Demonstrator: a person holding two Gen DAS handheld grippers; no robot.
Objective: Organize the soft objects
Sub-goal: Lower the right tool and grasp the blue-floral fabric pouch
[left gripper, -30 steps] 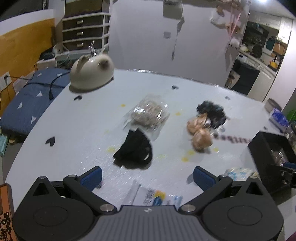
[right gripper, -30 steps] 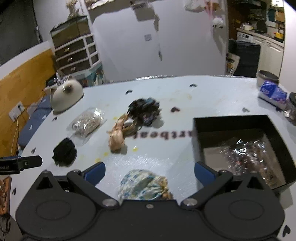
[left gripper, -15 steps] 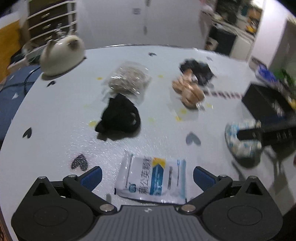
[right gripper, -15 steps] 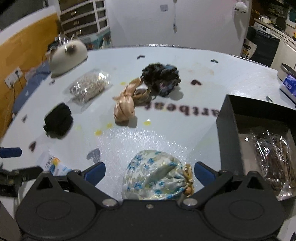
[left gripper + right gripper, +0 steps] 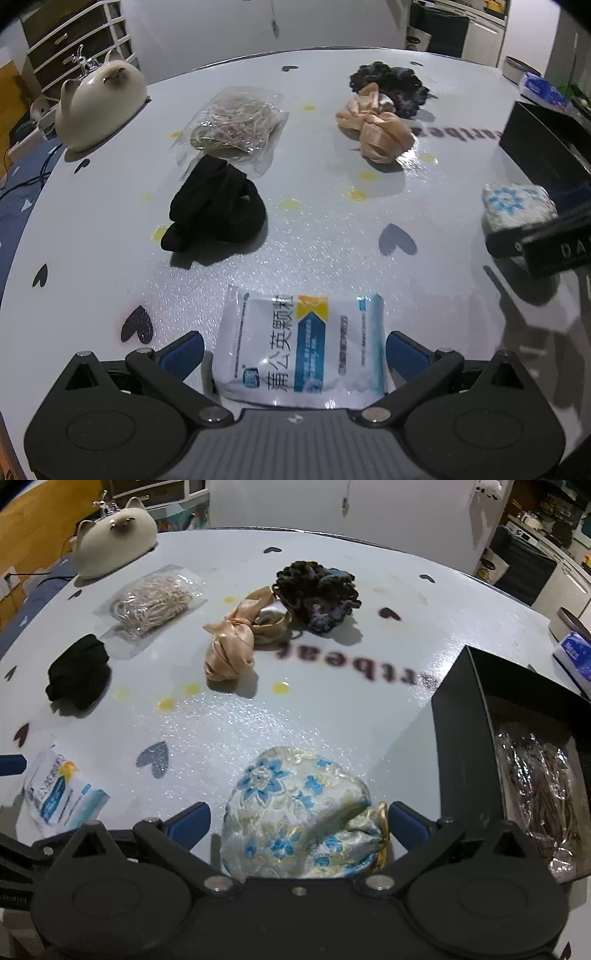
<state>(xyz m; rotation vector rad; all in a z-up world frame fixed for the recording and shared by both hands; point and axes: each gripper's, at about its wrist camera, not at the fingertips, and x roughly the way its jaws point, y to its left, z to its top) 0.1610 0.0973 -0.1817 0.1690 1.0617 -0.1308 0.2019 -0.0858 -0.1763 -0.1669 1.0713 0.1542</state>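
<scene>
Partly hidden: sachet [image 5: 301,350] behind left tool [image 5: 294,350].

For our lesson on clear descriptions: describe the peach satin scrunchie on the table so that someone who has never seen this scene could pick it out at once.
Start at the round white table with heart stickers and find the open black box at its right edge. Left of the box, near the table's middle, the peach satin scrunchie lies against a dark crocheted scrunchie. It is the only shiny, knotted, peach-coloured fabric there.

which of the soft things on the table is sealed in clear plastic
The tangle of pale cord, lying in a clear bag between the cat figure and the black cloth. The other loose fabric items are bare.
</scene>
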